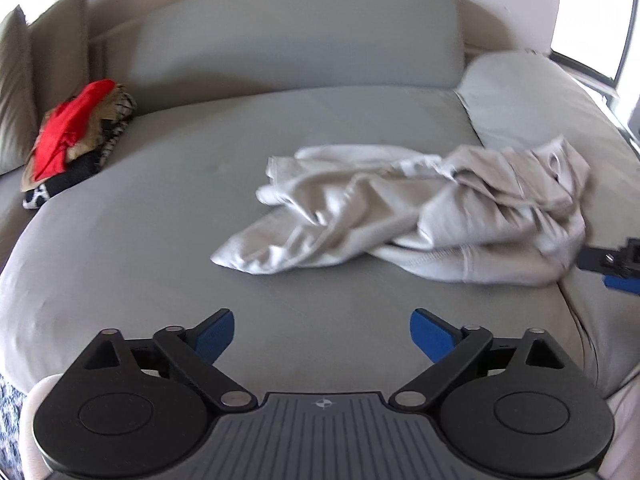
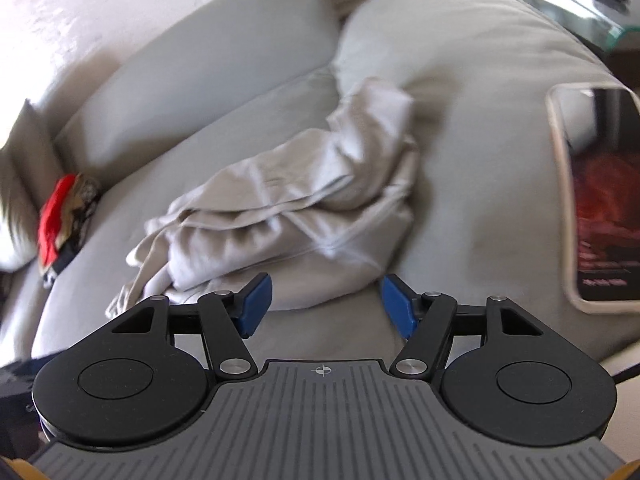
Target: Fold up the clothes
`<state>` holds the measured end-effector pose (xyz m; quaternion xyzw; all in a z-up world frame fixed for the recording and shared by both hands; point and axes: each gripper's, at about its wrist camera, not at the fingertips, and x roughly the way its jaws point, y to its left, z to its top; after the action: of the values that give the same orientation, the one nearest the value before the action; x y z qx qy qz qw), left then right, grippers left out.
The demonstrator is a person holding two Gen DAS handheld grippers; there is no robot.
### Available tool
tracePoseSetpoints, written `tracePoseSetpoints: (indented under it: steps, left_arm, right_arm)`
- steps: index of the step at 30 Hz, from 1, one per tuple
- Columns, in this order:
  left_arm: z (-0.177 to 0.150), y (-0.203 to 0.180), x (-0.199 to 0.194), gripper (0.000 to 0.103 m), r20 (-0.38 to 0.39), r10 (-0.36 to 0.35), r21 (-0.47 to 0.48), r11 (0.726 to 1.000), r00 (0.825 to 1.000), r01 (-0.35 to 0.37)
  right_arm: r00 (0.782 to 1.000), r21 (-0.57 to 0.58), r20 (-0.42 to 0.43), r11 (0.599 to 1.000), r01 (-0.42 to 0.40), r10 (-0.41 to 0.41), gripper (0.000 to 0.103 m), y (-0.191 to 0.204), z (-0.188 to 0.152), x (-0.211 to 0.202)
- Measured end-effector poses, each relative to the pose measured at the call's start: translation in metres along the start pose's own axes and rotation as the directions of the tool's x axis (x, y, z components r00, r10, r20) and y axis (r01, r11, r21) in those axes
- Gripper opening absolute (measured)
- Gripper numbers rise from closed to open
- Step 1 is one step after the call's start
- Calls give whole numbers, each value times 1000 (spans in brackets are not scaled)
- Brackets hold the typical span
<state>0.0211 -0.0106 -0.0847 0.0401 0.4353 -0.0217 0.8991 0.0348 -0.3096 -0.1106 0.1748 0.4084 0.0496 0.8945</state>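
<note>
A crumpled light grey garment (image 1: 420, 208) lies on the grey sofa seat (image 1: 200, 200), right of centre in the left wrist view. My left gripper (image 1: 322, 336) hovers over bare cushion in front of it, open, nothing between its blue pads. In the right wrist view the same garment (image 2: 288, 216) lies just ahead. My right gripper (image 2: 326, 304) is open at the garment's near hem, pads apart and not pressing on the cloth. The right gripper's tip (image 1: 616, 268) shows at the right edge of the left wrist view, beside the garment.
A pile of clothes, red on top (image 1: 76, 136), rests at the sofa's left end by two beige cushions (image 1: 36, 80). A grey pillow (image 1: 528, 92) sits at the right. A phone (image 2: 596, 200) lies on the armrest. The backrest (image 1: 296, 40) lines the rear.
</note>
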Motion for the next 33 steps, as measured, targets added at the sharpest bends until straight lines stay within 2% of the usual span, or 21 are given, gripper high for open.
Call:
tracePoseSetpoints:
  steps: [2, 5, 7, 9, 12, 17, 33]
  left_arm:
    - [-1, -4, 1, 95, 0, 2, 14, 1000, 1000, -2]
    - [0, -6, 4, 96, 0, 8, 7, 1000, 1000, -8]
    - [2, -6, 7, 98, -3, 14, -1, 1000, 1000, -14]
    - [4, -5, 11, 99, -11, 20, -11, 1000, 1000, -20]
    - [4, -5, 17, 98, -26, 19, -21, 1000, 999, -19]
    - [-2, -13, 21, 98, -46, -4, 1, 1000, 999, 4]
    - [-9, -12, 20, 98, -76, 16, 0, 1000, 997, -16]
  right_arm:
    - [1000, -59, 6, 998, -6, 7, 68, 9, -3, 6]
    - [1000, -119, 16, 993, -2, 4, 75, 18, -4, 13]
    - [1000, -140, 19, 990, -3, 5, 81, 20, -3, 17]
    - [1000, -145, 19, 989, 7, -5, 82, 16, -5, 19]
    - [999, -120, 6, 992, 38, -37, 82, 4, -7, 22]
    - [999, -44, -16, 998, 46, -46, 82, -15, -8, 26]
    - [999, -32, -39, 999, 36, -37, 82, -17, -12, 27]
